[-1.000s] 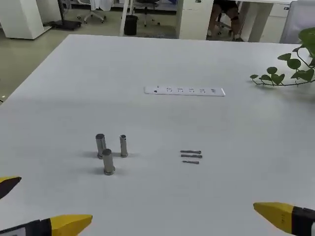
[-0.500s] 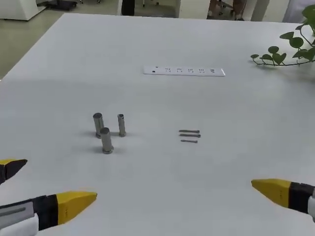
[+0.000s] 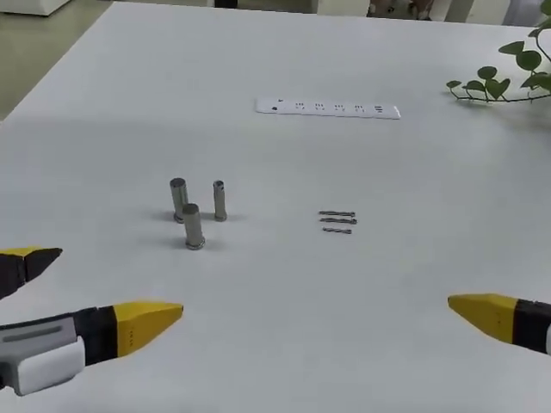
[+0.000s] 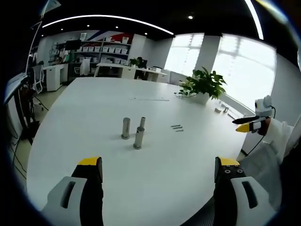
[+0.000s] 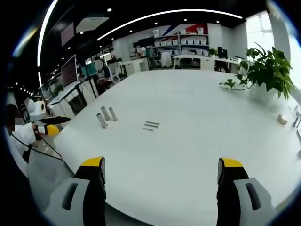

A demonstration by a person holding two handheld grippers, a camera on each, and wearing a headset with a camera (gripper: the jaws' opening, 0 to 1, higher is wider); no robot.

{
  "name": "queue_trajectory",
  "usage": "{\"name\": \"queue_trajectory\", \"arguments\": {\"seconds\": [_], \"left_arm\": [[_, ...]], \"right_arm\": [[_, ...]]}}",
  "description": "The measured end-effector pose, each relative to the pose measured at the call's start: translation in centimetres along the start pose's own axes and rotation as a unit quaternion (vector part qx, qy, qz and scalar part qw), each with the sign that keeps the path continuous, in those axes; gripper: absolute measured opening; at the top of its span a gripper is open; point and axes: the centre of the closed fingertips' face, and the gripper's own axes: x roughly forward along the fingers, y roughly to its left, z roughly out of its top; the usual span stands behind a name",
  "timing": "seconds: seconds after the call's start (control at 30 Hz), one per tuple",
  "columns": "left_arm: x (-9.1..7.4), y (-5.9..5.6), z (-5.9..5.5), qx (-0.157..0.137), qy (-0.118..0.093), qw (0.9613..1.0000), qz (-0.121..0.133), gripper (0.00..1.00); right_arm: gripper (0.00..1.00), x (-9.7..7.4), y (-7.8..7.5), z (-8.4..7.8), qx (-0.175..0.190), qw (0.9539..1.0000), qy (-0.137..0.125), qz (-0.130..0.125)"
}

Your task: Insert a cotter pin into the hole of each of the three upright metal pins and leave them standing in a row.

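Standing cylindrical metal pins (image 3: 193, 227), thin cotter pins (image 3: 337, 221), smooth white table (image 3: 344, 327)

Three upright grey metal cylinder pins (image 3: 193, 225), three thin grey metal cotter pins (image 3: 337, 220) (lying right of those cylinders), one flat white power strip (image 3: 327, 108), one green leafy plant (image 3: 508, 82).

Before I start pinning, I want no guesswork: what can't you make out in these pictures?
- Holes in the three metal pins: too small in every view to locate.
- Cotter pins: too small to tell which end is looped.
- Right gripper: the head view's right edge cuts off one of its yellow jaws.
- Power strip: its markings are blurred in the head view.
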Motion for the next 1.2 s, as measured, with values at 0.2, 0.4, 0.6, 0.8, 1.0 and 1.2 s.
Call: {"name": "queue_trajectory", "arguments": {"seconds": [0.2,0.4,0.6,0.8,1.0,1.2], "left_arm": [[-0.1,0.6,-0.1,-0.005,-0.002,1.0000,-0.001,0.99],[-0.1,1.1,0.0,0.001,0.001,1.0000,-0.001,0.99],[0.1,1.6,0.6,0.003,0.003,1.0000,0.001,0.99],[0.7,1.9,1.2,0.007,0.003,1.0000,0.000,0.99],[1.5,1.9,1.4,0.010,0.005,0.9999,-0.004,0.99],[2.0,1.9,1.5,0.011,0.009,0.9999,-0.009,0.99]], "right_arm": [[0.98,0.4,0.4,0.2,-0.003,1.0000,0.004,0.000],[0.98,0.7,-0.3,0.5,-0.008,0.9999,0.009,-0.007],[0.98,0.7,-0.8,1.2,0.008,0.9999,0.000,-0.012],[0.97,0.9,-0.8,1.2,0.008,0.9999,0.003,-0.010],[0.97,1.3,-0.6,1.3,0.017,0.9998,0.000,-0.003],[0.97,1.3,-0.7,1.6,0.019,0.9998,-0.004,-0.005]]}}
